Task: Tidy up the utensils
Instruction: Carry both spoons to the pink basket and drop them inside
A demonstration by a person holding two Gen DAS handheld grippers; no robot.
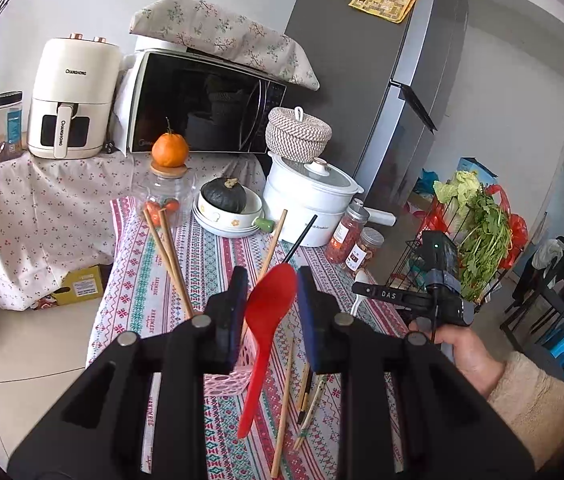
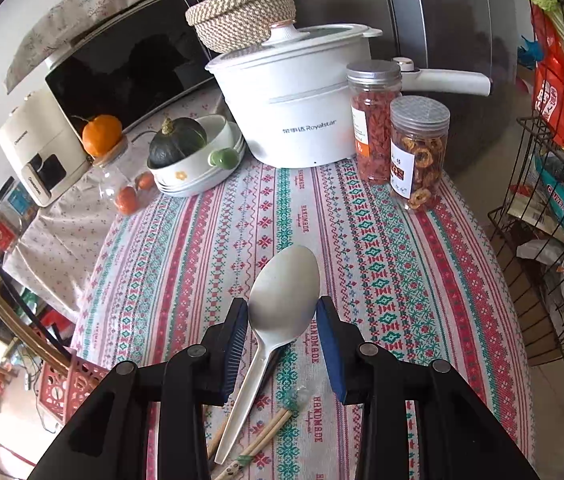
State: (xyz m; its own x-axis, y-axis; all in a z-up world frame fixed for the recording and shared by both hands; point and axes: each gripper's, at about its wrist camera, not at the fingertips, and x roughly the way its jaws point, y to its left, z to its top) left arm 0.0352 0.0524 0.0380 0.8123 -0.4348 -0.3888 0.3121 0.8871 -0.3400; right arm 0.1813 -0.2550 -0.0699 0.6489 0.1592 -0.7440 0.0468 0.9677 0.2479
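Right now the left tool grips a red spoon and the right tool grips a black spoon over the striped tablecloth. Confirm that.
Not quite. The right tool grips a white spoon, not a black one, as the right wrist view shows. The rest stands: the left tool grips the red spoon, both over the striped tablecloth.

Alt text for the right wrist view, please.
The right gripper holds a white spoon by its bowl above a patterned tablecloth. Behind stand a white pot, two jars and a bowl holding a squash.
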